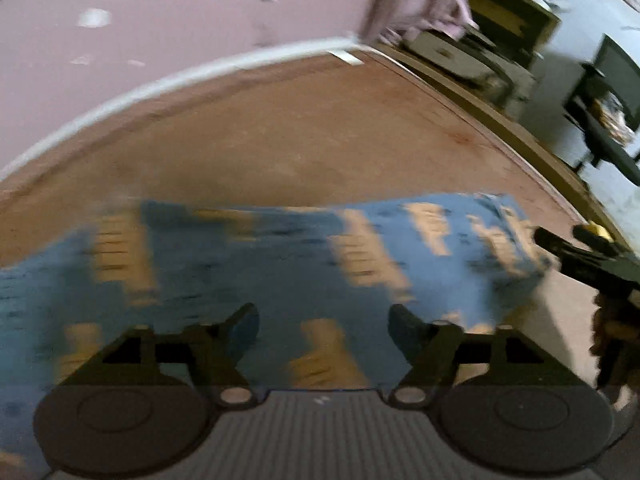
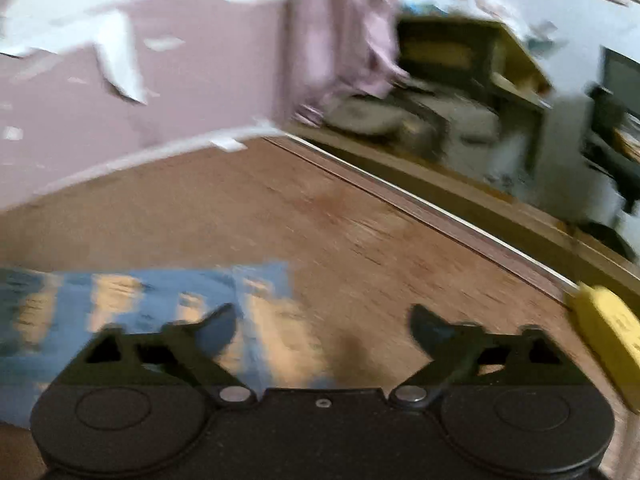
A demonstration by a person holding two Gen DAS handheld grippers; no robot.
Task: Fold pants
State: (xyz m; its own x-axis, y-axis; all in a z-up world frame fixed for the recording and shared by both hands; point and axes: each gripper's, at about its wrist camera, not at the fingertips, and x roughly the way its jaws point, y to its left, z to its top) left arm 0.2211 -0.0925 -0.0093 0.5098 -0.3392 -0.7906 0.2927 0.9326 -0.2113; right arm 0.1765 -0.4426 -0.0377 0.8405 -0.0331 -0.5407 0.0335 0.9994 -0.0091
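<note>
The pants (image 1: 280, 264) are blue with tan patches and lie flat on a brown wooden table, blurred by motion. My left gripper (image 1: 324, 316) is open and empty, just above the middle of the pants. In the right wrist view the pants (image 2: 160, 300) fill the lower left. My right gripper (image 2: 322, 320) is open and empty over their right end, its left finger (image 2: 220, 328) above the cloth and its right finger (image 2: 430, 330) above bare wood. The right gripper also shows in the left wrist view (image 1: 592, 252), at the pants' right end.
The brown table (image 2: 360, 220) runs back to a white-trimmed edge against a pink wall (image 1: 160, 20). A yellow object (image 2: 612, 328) lies at the table's right edge. Shelves and clutter (image 2: 460, 92) and a pink curtain (image 2: 352, 40) stand beyond the table.
</note>
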